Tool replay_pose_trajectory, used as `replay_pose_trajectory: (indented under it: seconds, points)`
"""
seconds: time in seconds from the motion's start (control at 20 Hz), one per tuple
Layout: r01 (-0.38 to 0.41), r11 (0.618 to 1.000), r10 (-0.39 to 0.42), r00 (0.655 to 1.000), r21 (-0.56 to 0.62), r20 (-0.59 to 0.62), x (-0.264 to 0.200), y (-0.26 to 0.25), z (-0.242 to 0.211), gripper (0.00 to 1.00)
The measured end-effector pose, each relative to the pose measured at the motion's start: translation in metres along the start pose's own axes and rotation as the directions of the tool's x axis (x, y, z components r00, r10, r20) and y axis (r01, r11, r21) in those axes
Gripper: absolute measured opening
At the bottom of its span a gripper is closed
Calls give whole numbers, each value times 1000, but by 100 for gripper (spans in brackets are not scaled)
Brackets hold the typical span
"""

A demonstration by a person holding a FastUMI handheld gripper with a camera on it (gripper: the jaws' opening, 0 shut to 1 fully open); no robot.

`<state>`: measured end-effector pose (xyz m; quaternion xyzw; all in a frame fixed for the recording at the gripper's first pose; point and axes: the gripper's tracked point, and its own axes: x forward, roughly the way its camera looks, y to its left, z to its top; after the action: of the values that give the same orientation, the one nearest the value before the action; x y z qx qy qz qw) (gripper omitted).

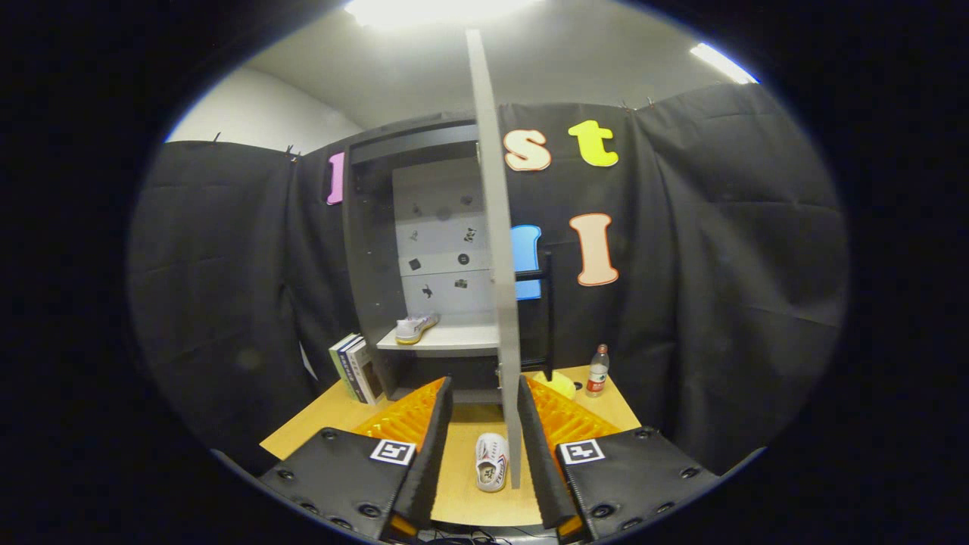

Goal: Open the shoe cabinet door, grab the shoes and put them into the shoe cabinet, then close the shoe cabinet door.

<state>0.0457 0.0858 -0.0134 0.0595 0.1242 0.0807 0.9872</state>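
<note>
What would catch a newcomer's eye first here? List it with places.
The cabinet door stands open, edge-on, rising just ahead between the open gripper's fingers. Behind it the cabinet holds one white shoe on its shelf, while a second shoe lies on the wooden table between the fingers. Books lean left of the cabinet; a bottle stands right.

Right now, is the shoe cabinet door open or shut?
Open. The shoe cabinet door stands edge-on between the open gripper's fingers, and a white shoe shows on the shelf inside.
</note>
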Motion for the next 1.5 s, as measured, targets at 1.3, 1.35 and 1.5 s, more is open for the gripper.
replay_pose_trajectory:
  seconds: [1.3,1.35,1.5]
  points:
    - [-5,998,-32,809,-61,-587,182,26,-275,98]
    - [5,997,-48,797,-73,-602,188,18,-286,98]
    - [14,996,-66,763,-85,-642,200,8,-317,98]
